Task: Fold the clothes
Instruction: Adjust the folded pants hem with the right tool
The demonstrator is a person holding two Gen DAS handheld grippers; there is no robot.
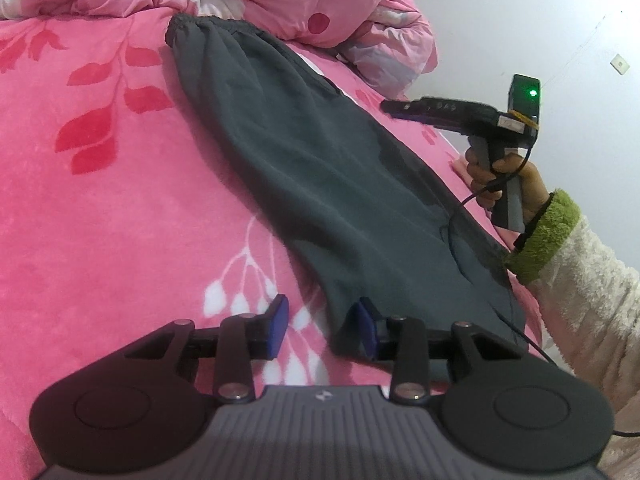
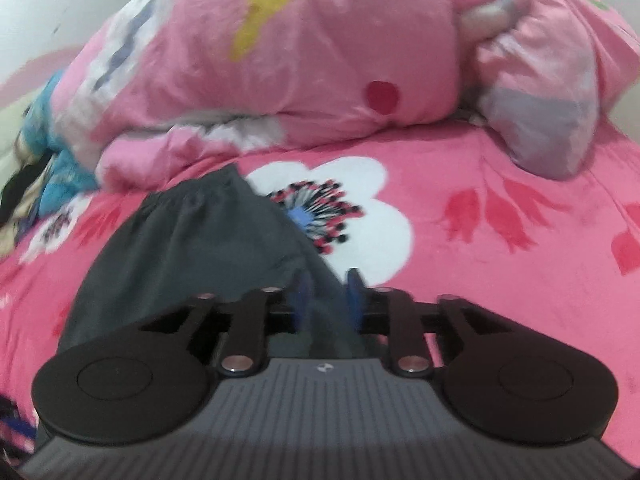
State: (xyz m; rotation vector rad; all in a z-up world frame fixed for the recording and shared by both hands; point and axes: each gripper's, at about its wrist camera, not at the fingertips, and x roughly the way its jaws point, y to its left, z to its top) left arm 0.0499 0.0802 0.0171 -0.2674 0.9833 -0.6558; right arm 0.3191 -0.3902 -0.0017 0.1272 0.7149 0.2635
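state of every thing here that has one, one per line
dark grey trousers: lying flat, lengthwise on the bed
left tongs: open, one pad on the trouser hem
right tongs: jaws around a trouser fold, contact unclear
pink quilt: bunched up at the far end
pink floral blanket: spread flat

The pink floral fleece bedspread [image 1: 100,208] lies flat and bare to the left of the dark grey folded trousers [image 1: 320,168], leaving wide open room there for a gripper to pass. At the far end, a heaped pink quilted duvet [image 2: 280,60] rises like a wall, touching the trousers' elastic waistband [image 1: 208,26]. On the trousers' other side the person's right hand [image 1: 500,184] with its black cable [image 1: 472,216] hangs above the bed edge, narrowing that side.
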